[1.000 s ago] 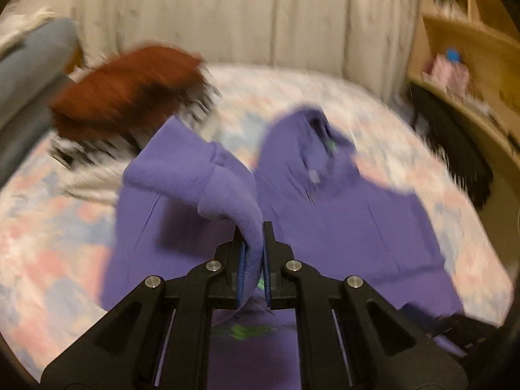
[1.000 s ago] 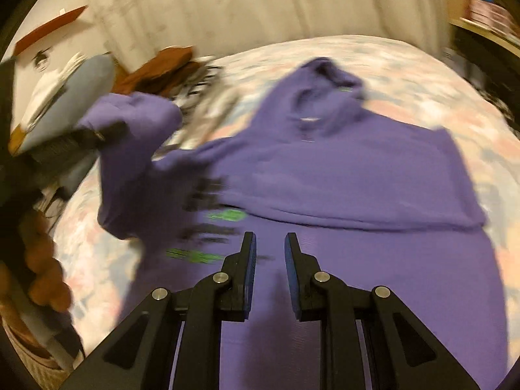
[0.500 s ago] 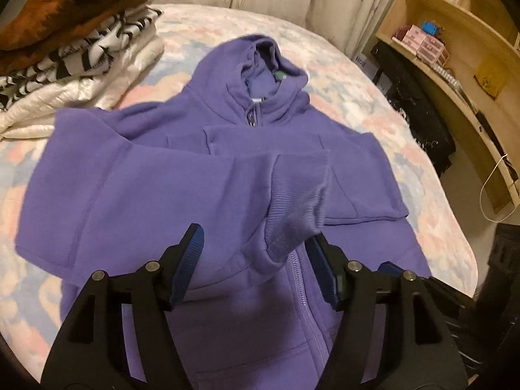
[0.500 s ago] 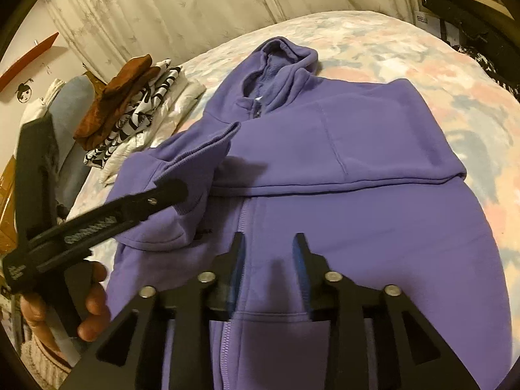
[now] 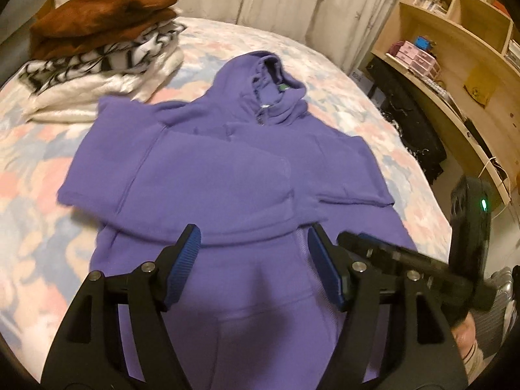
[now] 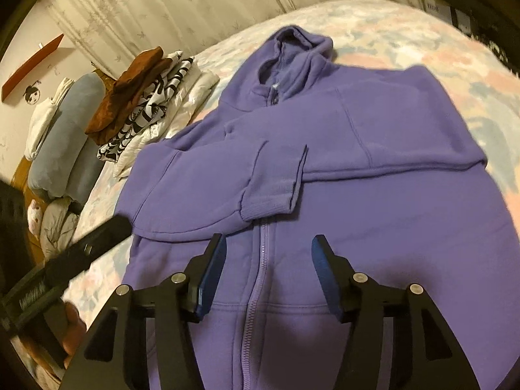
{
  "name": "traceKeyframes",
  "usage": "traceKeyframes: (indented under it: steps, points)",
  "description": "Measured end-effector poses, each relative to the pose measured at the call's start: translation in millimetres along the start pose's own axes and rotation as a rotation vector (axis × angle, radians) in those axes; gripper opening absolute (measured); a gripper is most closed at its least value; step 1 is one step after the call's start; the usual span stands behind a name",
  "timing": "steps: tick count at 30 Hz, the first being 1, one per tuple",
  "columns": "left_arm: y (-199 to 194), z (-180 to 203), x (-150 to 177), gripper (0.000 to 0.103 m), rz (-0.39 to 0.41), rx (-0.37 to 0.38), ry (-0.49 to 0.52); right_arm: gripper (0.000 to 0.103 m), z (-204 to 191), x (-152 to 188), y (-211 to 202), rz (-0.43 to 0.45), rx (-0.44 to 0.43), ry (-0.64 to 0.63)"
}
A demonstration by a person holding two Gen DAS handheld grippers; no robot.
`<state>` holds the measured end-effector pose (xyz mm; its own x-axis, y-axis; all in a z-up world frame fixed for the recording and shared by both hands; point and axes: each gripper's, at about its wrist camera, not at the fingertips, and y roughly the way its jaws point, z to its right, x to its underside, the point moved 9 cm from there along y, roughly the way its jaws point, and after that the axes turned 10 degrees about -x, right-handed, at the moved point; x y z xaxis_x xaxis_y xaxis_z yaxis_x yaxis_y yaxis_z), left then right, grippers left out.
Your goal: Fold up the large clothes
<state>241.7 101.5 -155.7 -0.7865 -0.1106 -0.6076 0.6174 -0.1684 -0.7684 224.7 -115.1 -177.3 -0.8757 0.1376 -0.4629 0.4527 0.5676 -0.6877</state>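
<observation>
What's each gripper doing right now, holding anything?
Left gripper: fingers opening, empty above the purple zip-up fleece hoodie.
Right gripper: fingers opening, empty over the hoodie's zipper.

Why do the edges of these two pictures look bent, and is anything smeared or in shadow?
Both views come through fisheye lenses, hence the bowed curtain and shelves and dark corners. Left wrist view: the right gripper is slightly smeared. Right wrist view: the hoodie is fairly sharp; a shadow falls on it between the open fingers.

No text, label or number is readable anywhere in either wrist view.
</observation>
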Motion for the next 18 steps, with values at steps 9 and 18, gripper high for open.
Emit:
traceKeyframes:
  steps: [9,18]
  points:
    - [0.4,-55.6,8.0,0.066,-0.007,-0.052,-0.102,0.055,19.0,-24.6,57.6,-0.070,-0.056,0.151]
    - [-2.0,-91.3,1.5,0.066,0.020,-0.108,-0.171,0.009,-22.4,-65.0,79.9,-0.030,0.000,-0.059]
